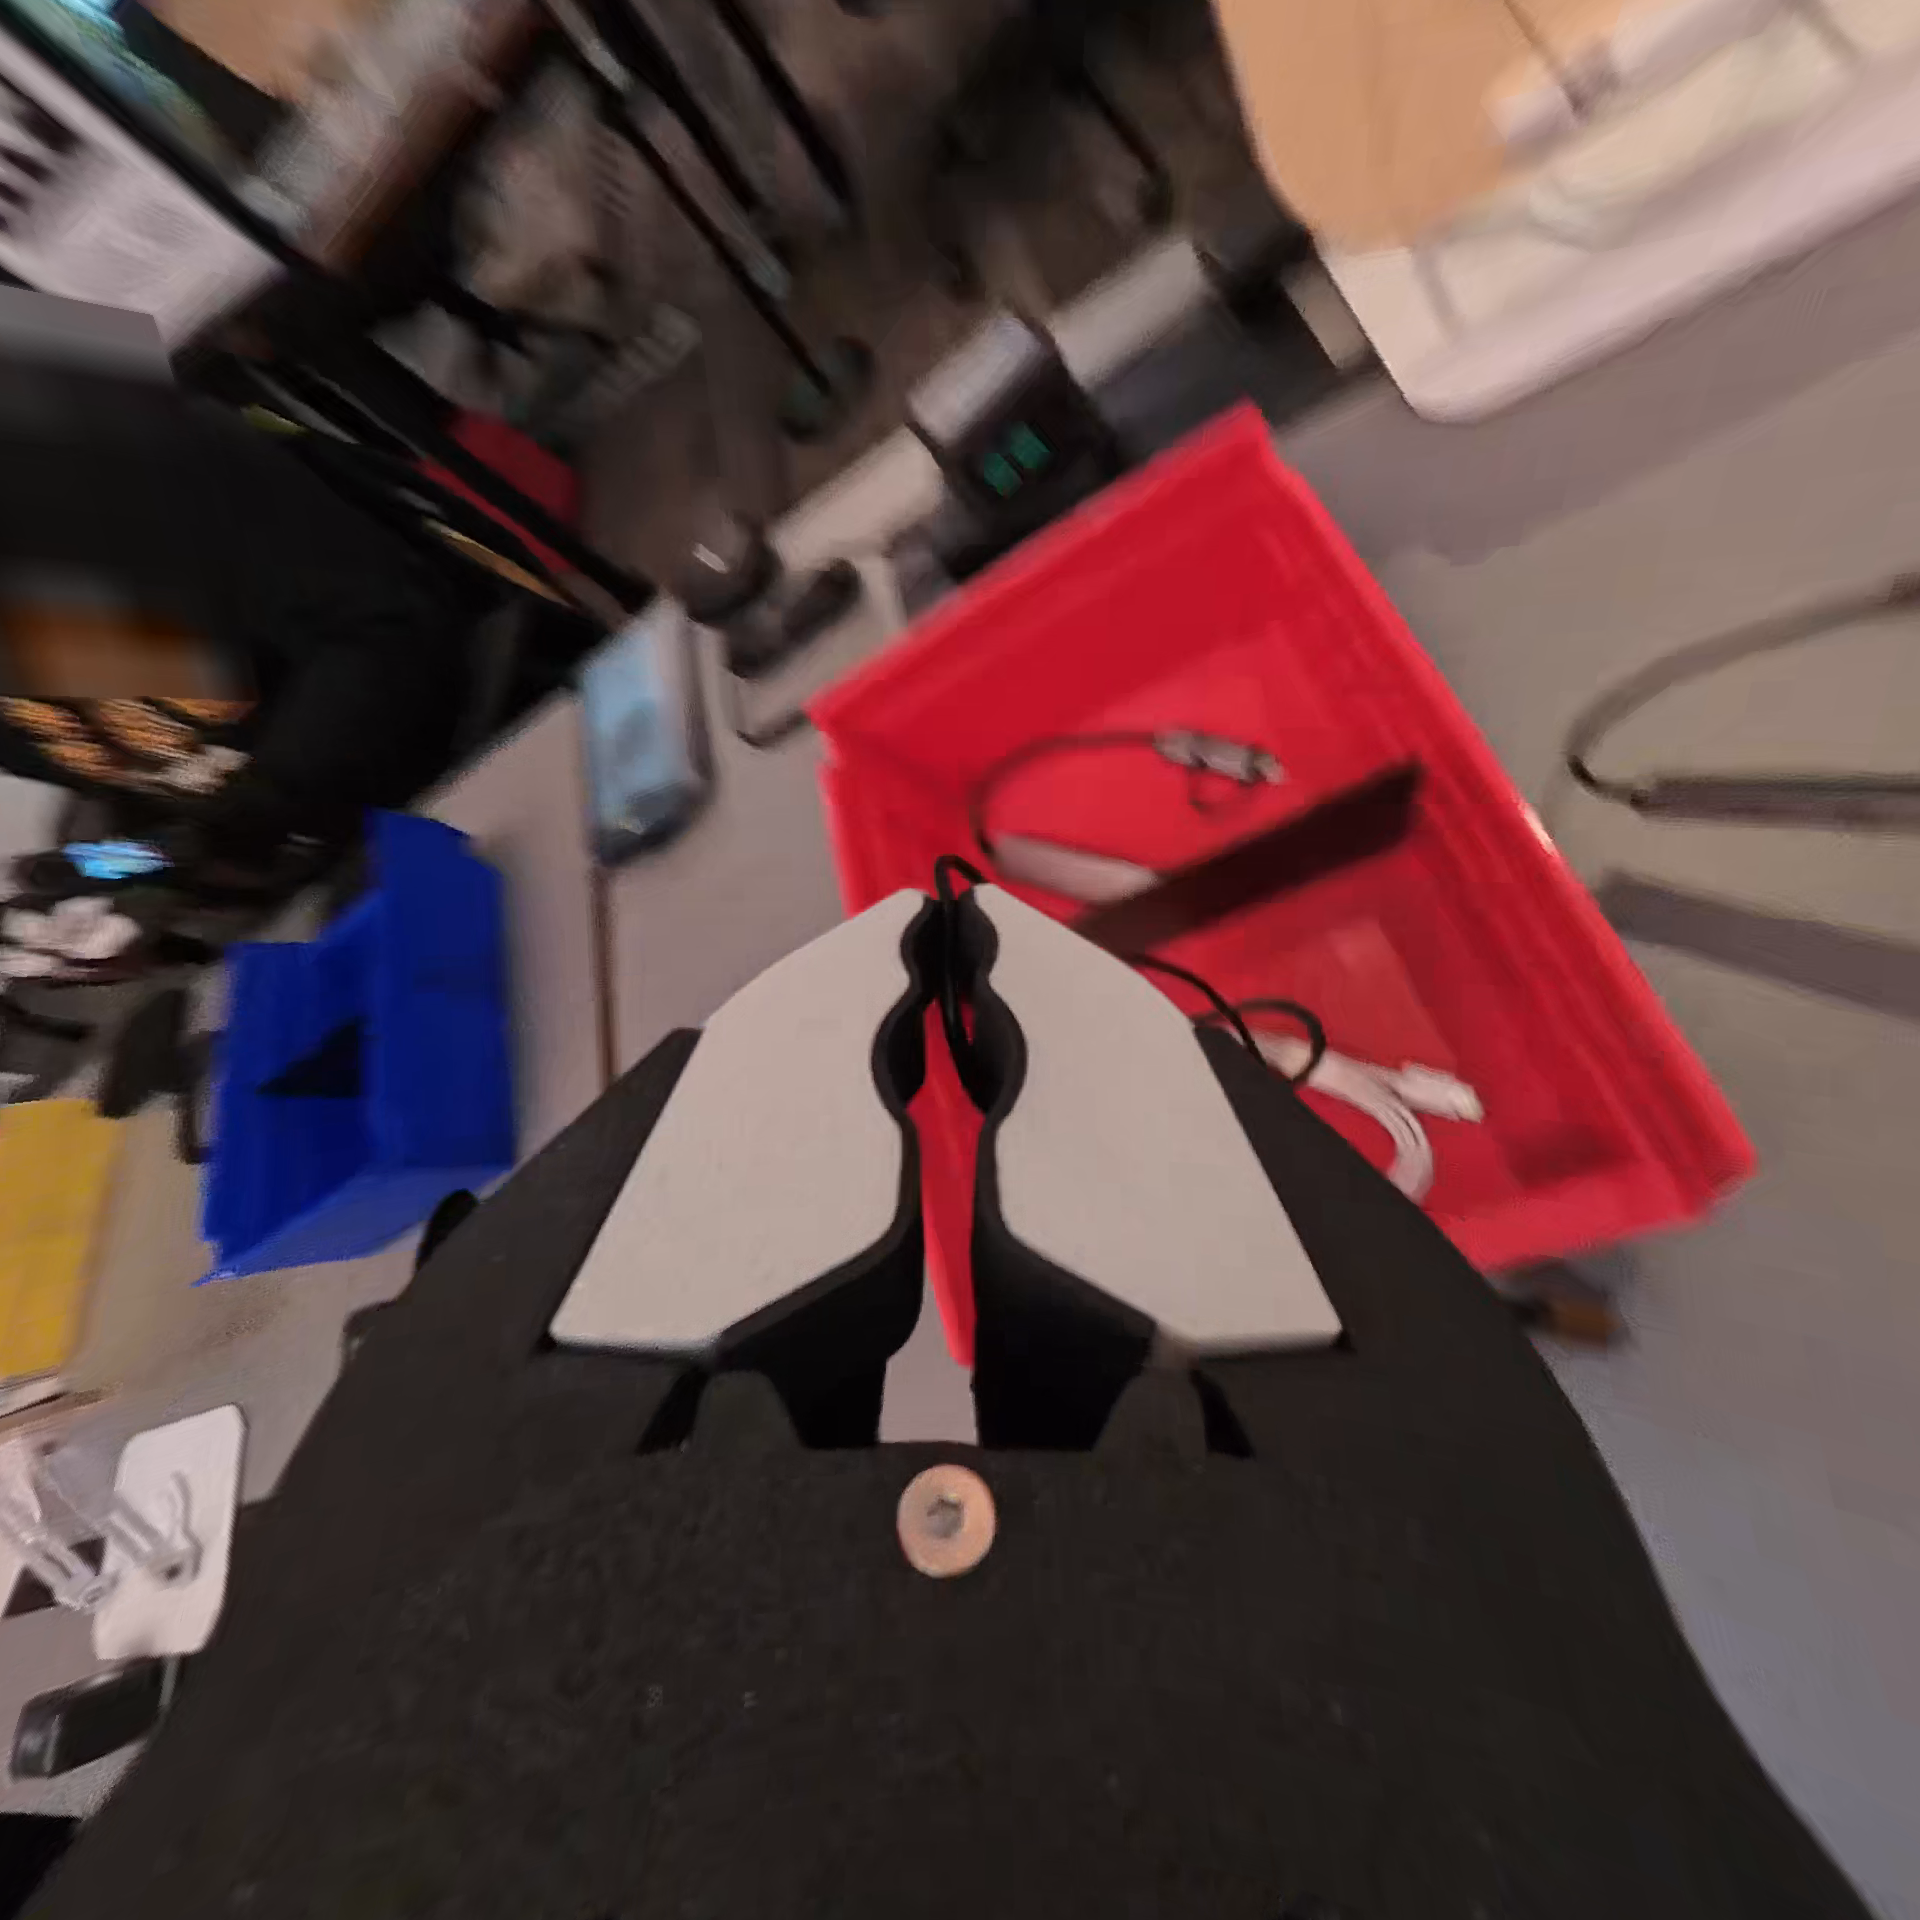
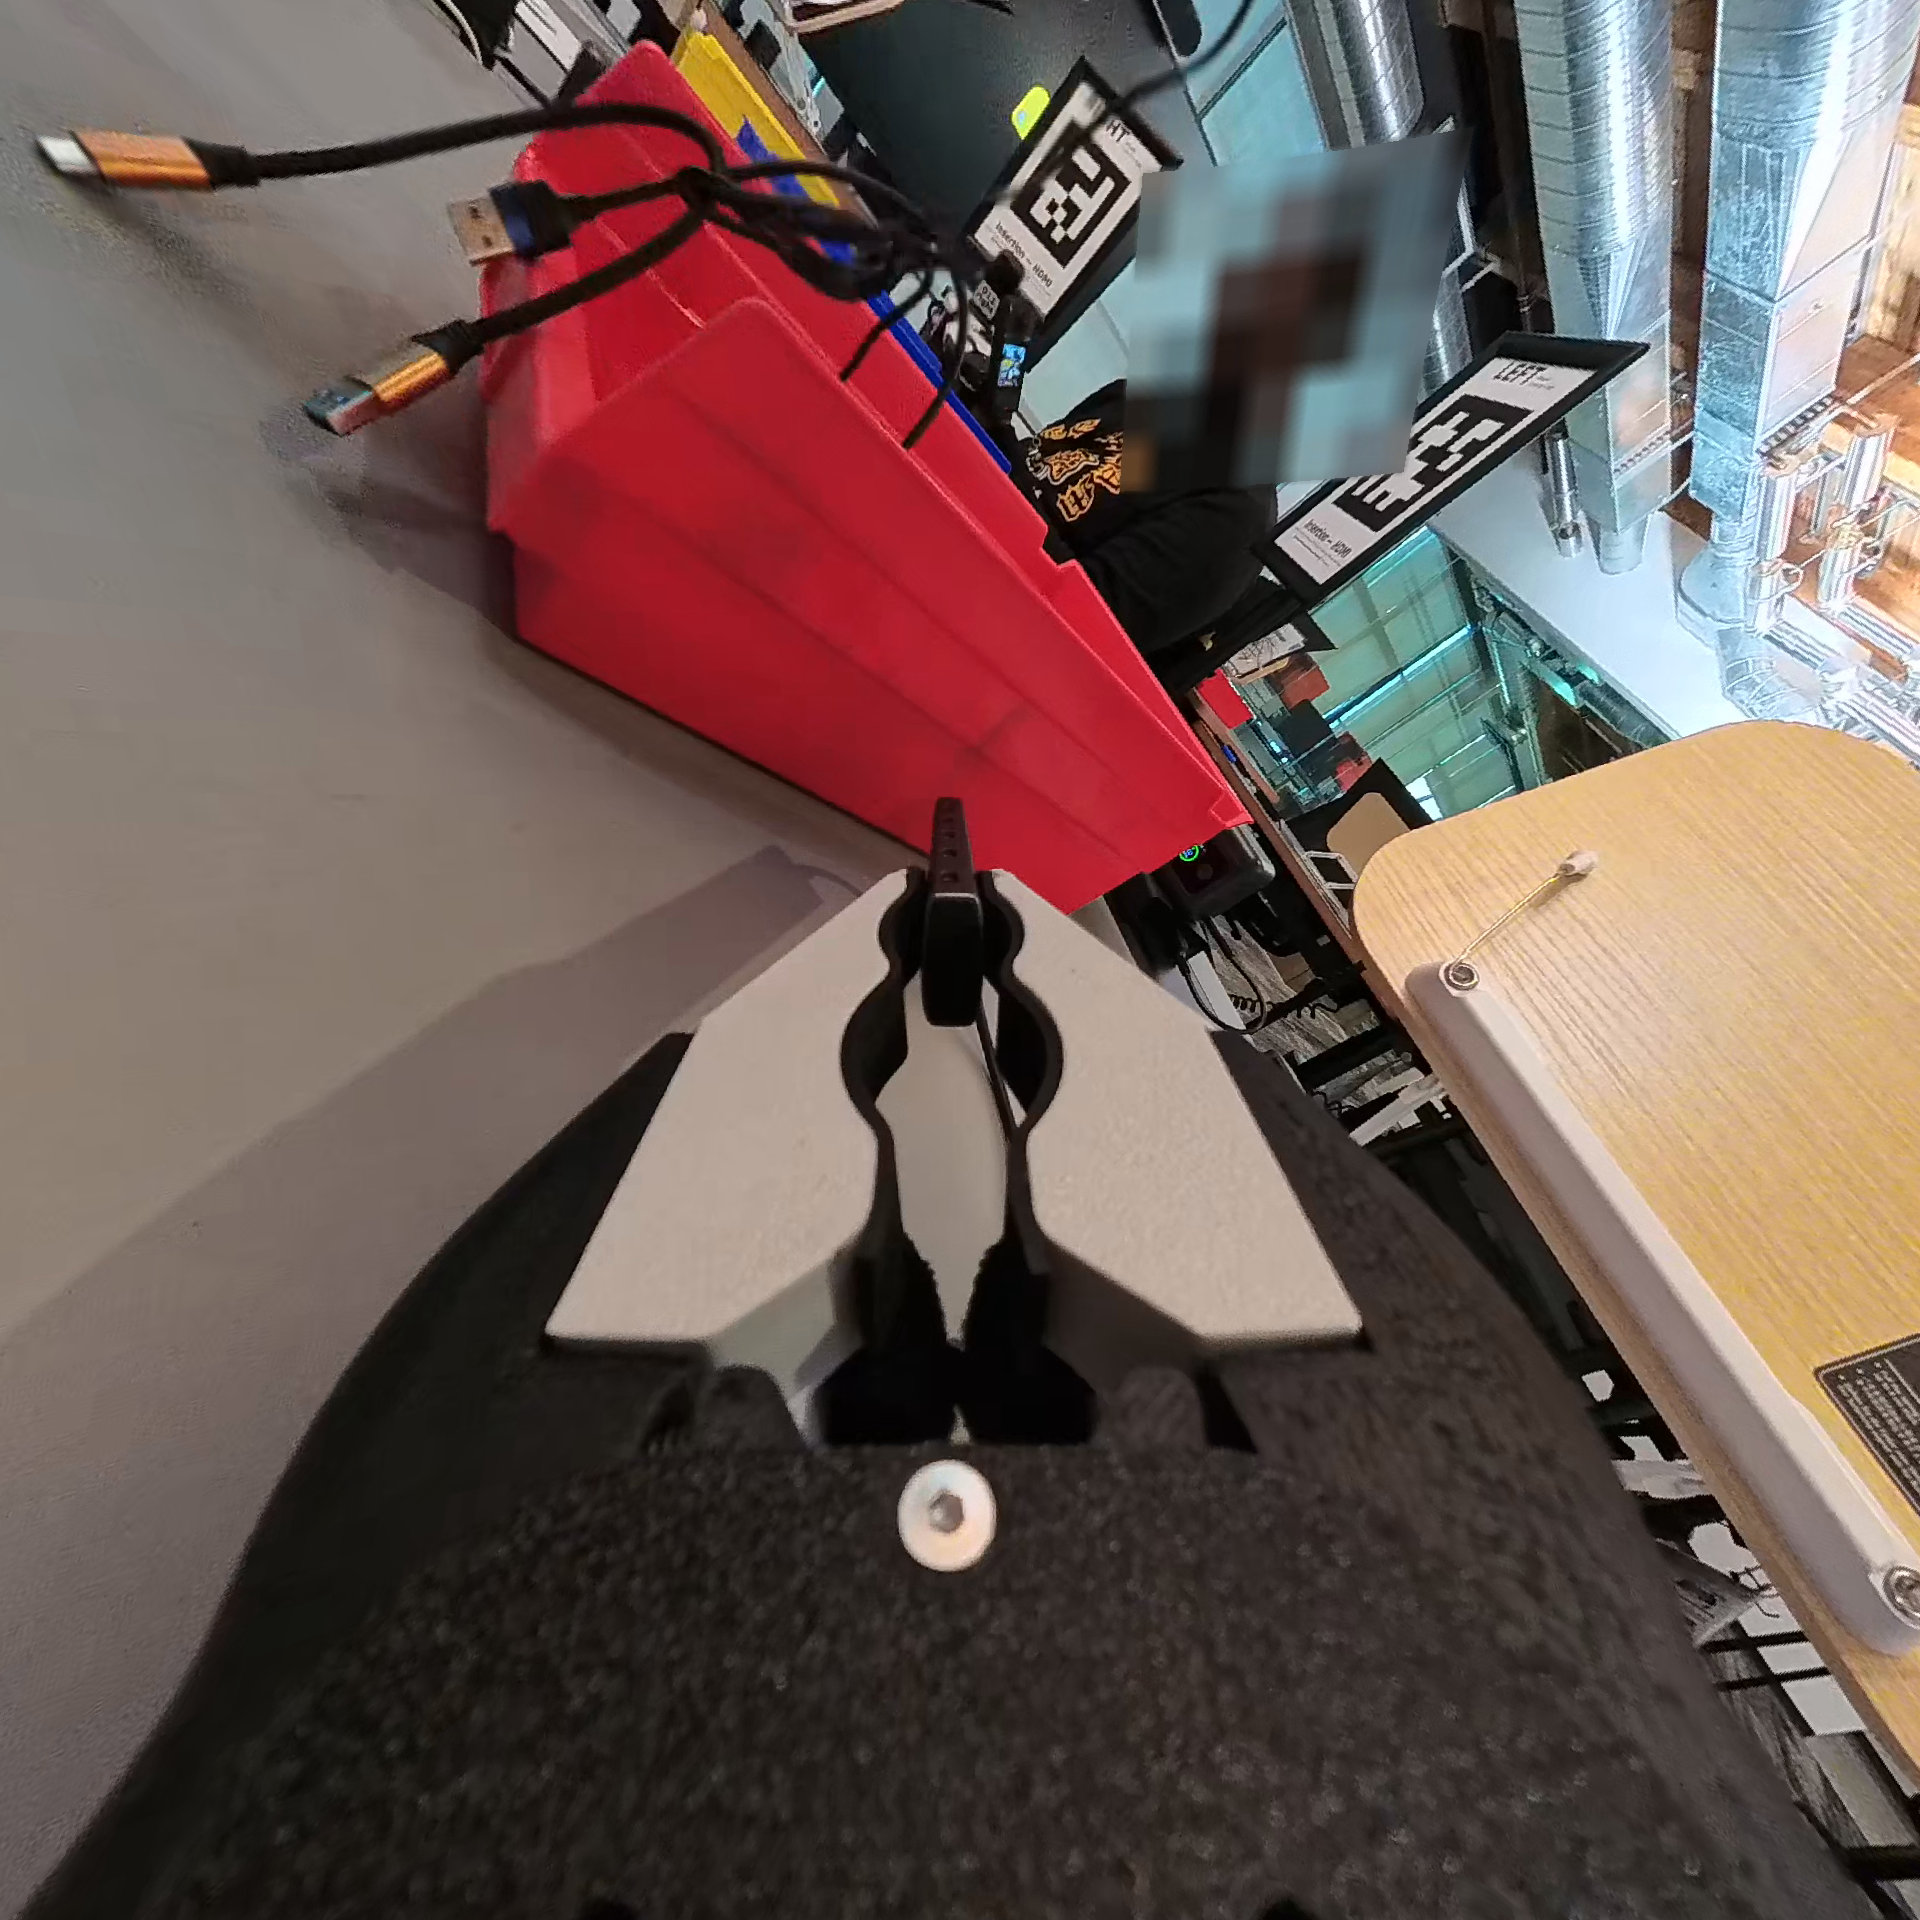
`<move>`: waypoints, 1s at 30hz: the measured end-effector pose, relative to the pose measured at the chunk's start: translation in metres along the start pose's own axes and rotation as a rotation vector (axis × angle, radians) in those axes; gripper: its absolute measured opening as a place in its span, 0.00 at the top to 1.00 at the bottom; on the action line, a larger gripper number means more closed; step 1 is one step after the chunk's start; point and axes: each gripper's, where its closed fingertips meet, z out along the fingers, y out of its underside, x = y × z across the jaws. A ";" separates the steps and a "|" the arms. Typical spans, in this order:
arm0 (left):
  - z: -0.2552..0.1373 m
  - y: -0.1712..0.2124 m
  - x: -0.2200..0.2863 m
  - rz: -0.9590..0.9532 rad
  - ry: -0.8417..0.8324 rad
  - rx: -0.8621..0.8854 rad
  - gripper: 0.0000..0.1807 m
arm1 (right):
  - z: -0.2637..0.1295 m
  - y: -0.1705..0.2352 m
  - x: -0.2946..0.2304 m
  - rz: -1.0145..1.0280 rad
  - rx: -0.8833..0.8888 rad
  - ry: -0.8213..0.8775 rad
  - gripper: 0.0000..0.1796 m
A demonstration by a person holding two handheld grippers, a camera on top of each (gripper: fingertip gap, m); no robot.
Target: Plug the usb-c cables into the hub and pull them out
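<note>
Left wrist view, blurred: red bin (image 1: 1299, 665) on grey worktop (image 1: 1714, 540), holding a grey adapter on a black lead (image 1: 1221, 758), white cables (image 1: 1392, 1101) and a dark strip (image 1: 1257, 862); blue bin (image 1: 364, 1039) to the left. Left gripper (image 1: 951, 909) pinched nearly shut on a thin black cable (image 1: 961, 997), just before the red bin.

Right wrist view: red bin (image 2: 790, 540) side-on, braided cables (image 2: 644, 187) with orange and blue plugs hanging over it. Right gripper (image 2: 948, 894) clamped on a black hub (image 2: 951, 956), tip protruding.
</note>
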 end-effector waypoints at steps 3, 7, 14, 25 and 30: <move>0.017 0.036 0.030 0.069 0.115 -0.147 0.99 | 0.000 0.000 0.000 -0.001 0.000 -0.002 0.95; 0.024 0.065 0.054 0.029 0.223 -0.210 0.99 | 0.000 0.000 -0.001 -0.003 -0.002 -0.003 0.95; 0.033 0.101 0.037 -0.090 0.178 -0.310 0.83 | 0.000 0.001 -0.001 -0.005 -0.005 -0.006 0.95; 0.013 0.163 0.047 -0.252 0.388 -0.453 0.85 | 0.001 0.001 -0.002 -0.010 -0.009 -0.009 0.95; 0.028 0.159 0.069 -0.324 0.484 -0.340 0.98 | 0.000 0.001 -0.002 -0.010 -0.010 -0.009 0.95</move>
